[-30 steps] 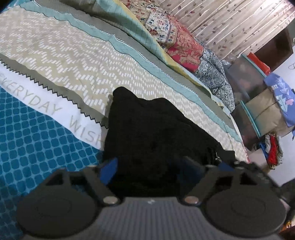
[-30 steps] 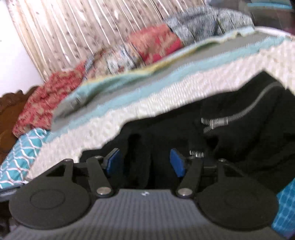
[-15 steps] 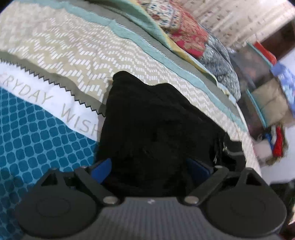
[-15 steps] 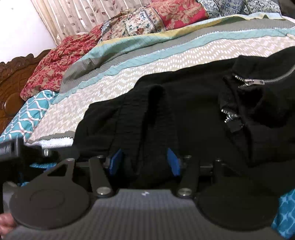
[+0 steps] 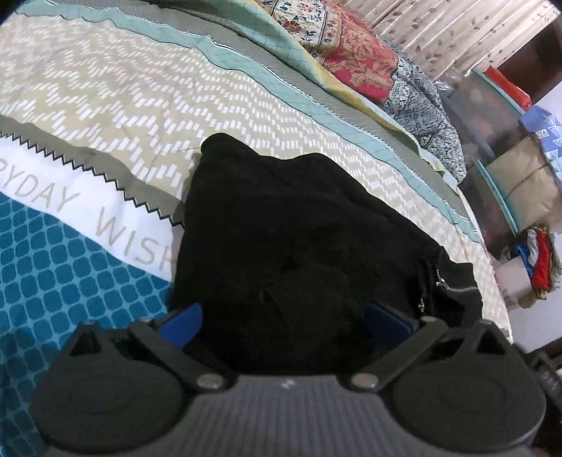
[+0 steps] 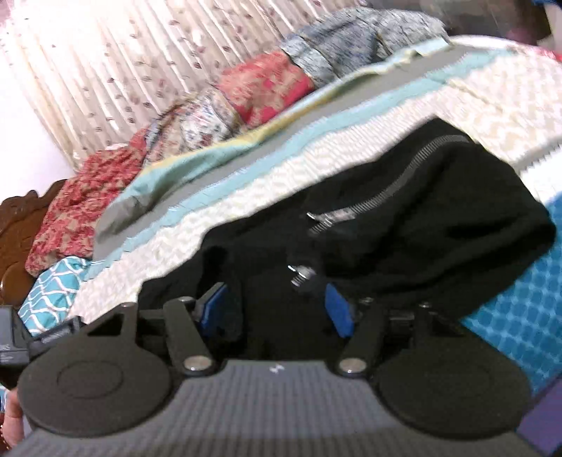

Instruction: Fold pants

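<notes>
Here, the left gripper [image 5: 284,318] is opening wide, its jaws astride the black pants [image 5: 298,239] bunched mid-bed [image 5: 105,88] with neither pad pressing them, seemingly letting a fold settle; the right gripper [image 6: 277,306] is opening too, cloth between its pads.

Pants [image 5: 298,253] bunched on bedspread [image 5: 140,116], straight ahead of my left fingers [image 5: 181,321] and reaching between them; my left gripper [image 5: 284,323] jaws opening. Zipper [image 5: 453,286] just beyond my left gripper's right-hand finger. Printed lettering [image 5: 116,228] on bedspread to left of that gripper. Pillows [image 5: 354,59] behind pants, along far bed edge; curtain [image 5: 439,31] behind pillows. Storage boxes [image 5: 505,168] off bed, far right. Pants fold between my right fingers [image 6: 339,309] too, my right gripper [image 6: 277,309] jaws opening; zipper [image 6: 379,200] ahead-right; headboard [image 6: 17,246] far left.
</notes>
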